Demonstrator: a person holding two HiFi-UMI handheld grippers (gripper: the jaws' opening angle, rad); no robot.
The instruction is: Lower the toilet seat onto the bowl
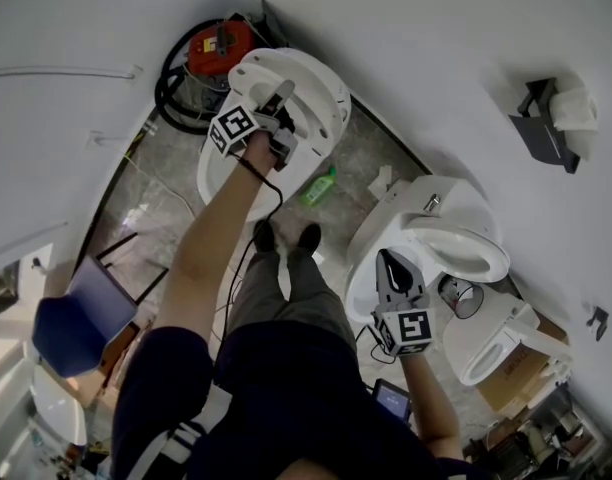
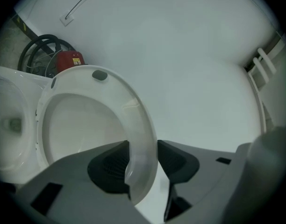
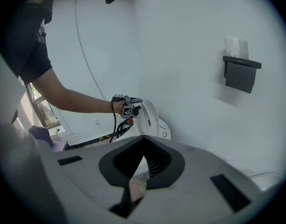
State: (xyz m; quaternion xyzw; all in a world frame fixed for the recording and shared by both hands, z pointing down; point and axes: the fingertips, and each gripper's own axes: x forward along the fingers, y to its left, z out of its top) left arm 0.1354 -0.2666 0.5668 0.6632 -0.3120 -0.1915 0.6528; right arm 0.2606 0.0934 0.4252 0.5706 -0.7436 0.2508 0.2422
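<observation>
Looking along the left tool (image 2: 143, 146), we lose the lower end of the white oval plastic toilet seat (image 2: 139, 111) behind the tool's grey body. The seat's right rim sits clamped between the jaws. It stands raised, long axis near upright, with the white ceramic bowl (image 2: 12, 125) just beside it at left. The right tool (image 3: 143, 139) is clenched on nothing, well apart.

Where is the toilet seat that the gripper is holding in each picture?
Head view: toilet seat at top centre.
Left gripper view: its rim in the centre, between the fingers.
Right gripper view: small, at the centre, against the wall.
Shared landmark: the left gripper clamped on the seat's rim.
</observation>
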